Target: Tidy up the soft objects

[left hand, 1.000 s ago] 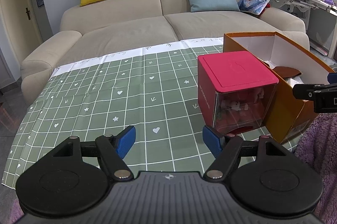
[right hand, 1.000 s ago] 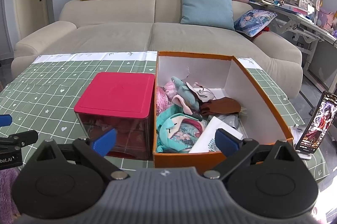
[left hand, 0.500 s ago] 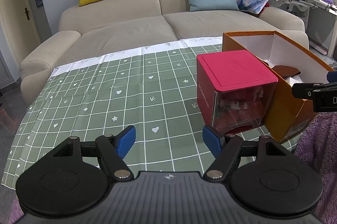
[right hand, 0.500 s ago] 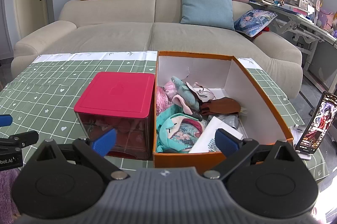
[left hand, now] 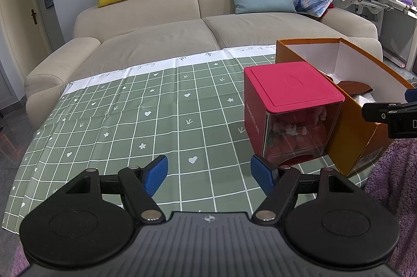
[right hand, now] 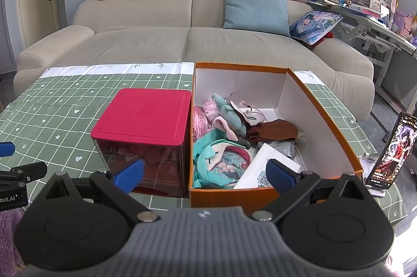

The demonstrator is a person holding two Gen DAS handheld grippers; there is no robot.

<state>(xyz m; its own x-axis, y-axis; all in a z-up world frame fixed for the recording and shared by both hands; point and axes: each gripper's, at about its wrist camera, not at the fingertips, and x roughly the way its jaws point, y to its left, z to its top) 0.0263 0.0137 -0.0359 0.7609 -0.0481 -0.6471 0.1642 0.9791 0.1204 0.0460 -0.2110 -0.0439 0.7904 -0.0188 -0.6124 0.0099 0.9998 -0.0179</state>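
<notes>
1. Two claws, both spread wide and gripping nothing: left claw (left hand: 208, 170) hovering low over the bare green checked cloth (left hand: 135, 120) on the worktop, right claw (right hand: 206, 172) hanging just before the near wall of the orange cardboard box (right hand: 325, 118).
2. Soft toys (right hand: 221, 154) heaped in the left half of that box: a teal plush with a printed face nearest, a grey-green one and pink pieces behind, a brown pouch (right hand: 273, 129) and a white card (right hand: 263, 167) alongside. Right half of the box floor mostly bare.
3. Red-lidded clear cube (right hand: 146, 120) standing tight against the box's left wall, lid on, with small pale and red pieces showing through the clear front in the left view; too blurred to name.
4. Probably parked side by side so that things pass from one container to the other with a short reach.
5. Fits either sorting about to go on or a finished tidy-up with everything boxed; not settled by these views.
6. Phone (right hand: 391, 152) propped upright on a stand right of the box, well clear of any reach.
7. Purple fleece (left hand: 391, 185) at the near right edge, belonging to the person.
</notes>
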